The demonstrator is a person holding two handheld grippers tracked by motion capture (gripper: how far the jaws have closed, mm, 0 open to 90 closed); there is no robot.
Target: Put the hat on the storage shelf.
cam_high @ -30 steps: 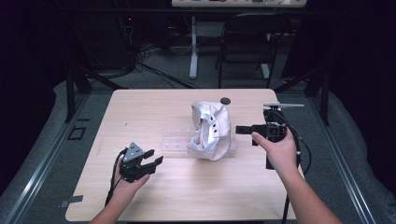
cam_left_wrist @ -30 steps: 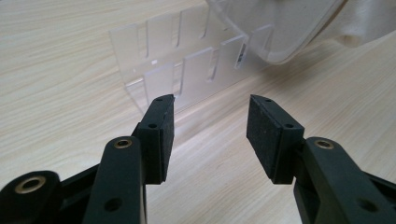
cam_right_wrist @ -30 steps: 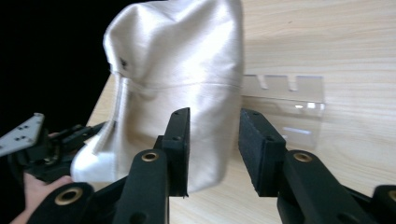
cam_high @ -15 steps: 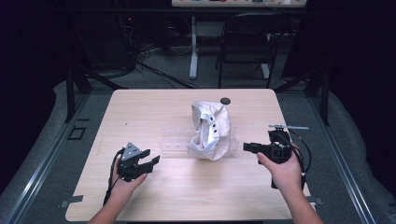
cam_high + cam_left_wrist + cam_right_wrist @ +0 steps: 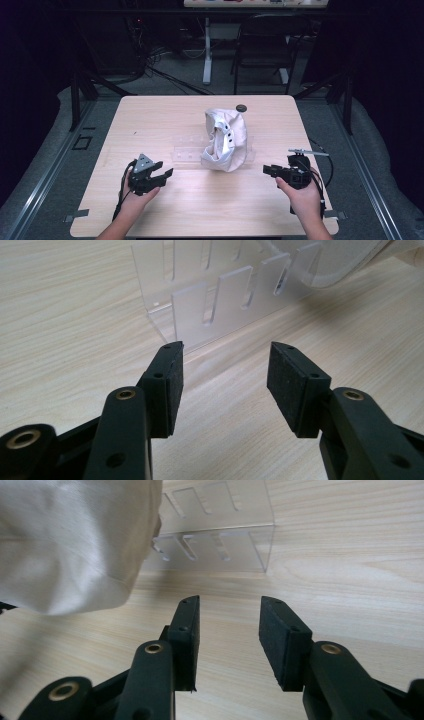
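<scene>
Both the left gripper (image 5: pixel 167 172) and right gripper (image 5: pixel 266 170) have empty, wide jaws, the right's just opened further; approach the white cloth (image 5: pixel 225 140) slowly from both sides.

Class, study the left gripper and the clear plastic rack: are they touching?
Apart. In the left gripper view, bare table shows between the open left gripper and the clear plastic rack; the high view agrees.

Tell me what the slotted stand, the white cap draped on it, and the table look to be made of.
Slotted stand: clear rigid plastic, likely acrylic; the wood grain shows through it and its cut edges look glossy.
White cap: soft woven cloth, matte, folding and sagging, with eyelet holes.
Table: pale wood or wood-look laminate; its fine straight grain leaves that open.
</scene>
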